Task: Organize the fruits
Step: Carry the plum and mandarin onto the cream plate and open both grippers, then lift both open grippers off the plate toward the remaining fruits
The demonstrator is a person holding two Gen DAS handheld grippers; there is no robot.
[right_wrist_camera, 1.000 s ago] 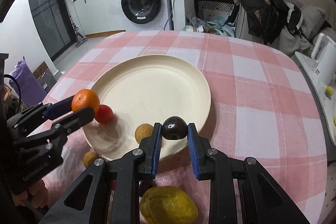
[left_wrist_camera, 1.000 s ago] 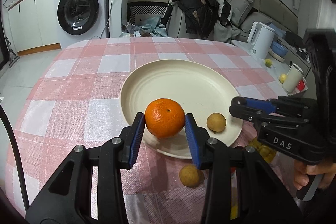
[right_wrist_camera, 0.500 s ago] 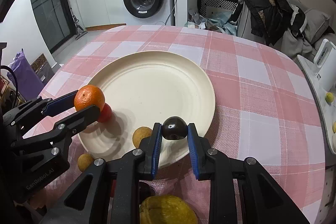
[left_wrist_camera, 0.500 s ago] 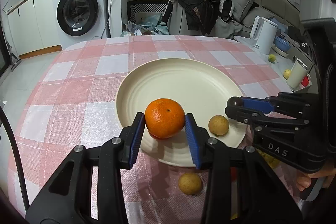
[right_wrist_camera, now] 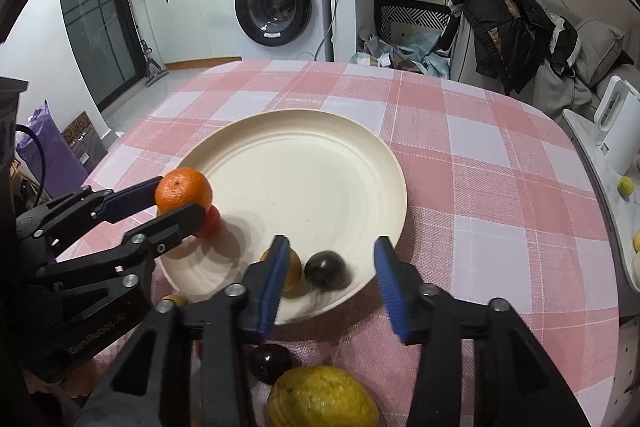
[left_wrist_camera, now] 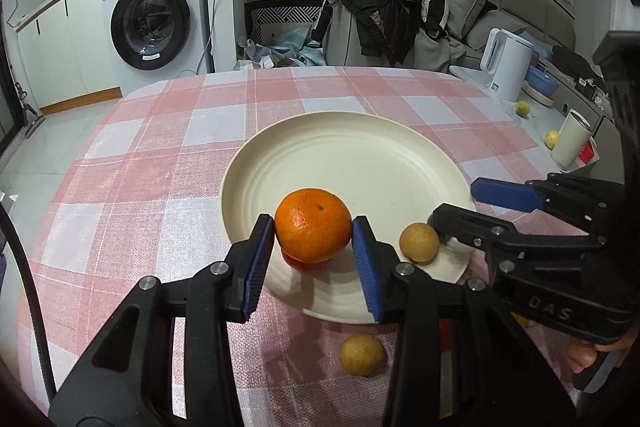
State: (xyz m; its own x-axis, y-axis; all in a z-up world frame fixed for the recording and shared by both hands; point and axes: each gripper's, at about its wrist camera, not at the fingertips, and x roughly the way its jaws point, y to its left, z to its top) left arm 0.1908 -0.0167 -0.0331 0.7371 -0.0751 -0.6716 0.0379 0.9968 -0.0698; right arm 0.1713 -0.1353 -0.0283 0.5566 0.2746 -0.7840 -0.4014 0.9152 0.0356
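Nearest to me on the right wrist view, a yellow lemon-like fruit (right_wrist_camera: 322, 398) lies on the checked tablecloth (right_wrist_camera: 500, 195) under my right claw (right_wrist_camera: 329, 281), cut off by the lower edge, with a dark round fruit (right_wrist_camera: 271, 362) just beside it, half hidden behind my finger. My right claw stands wide open and holds nothing. Between its blue pads, nearer the left one and touching neither, a dark plum-like fruit (right_wrist_camera: 325, 270) rests on the near rim of the cream plate (right_wrist_camera: 304, 179); its outline is slightly blurred. A small tan fruit (right_wrist_camera: 294, 269) lies on the plate just left of it, partly hidden by my left pad.

In the left wrist view, another tan fruit (left_wrist_camera: 361, 353) lies on the cloth short of the plate. My left claw (left_wrist_camera: 313, 251) is closed on the orange (left_wrist_camera: 313, 225), both pads pressed to its sides, above the plate's near left part. A red fruit (left_wrist_camera: 304, 262) sits right under the orange, mostly covered by it; I cannot tell whether they touch.
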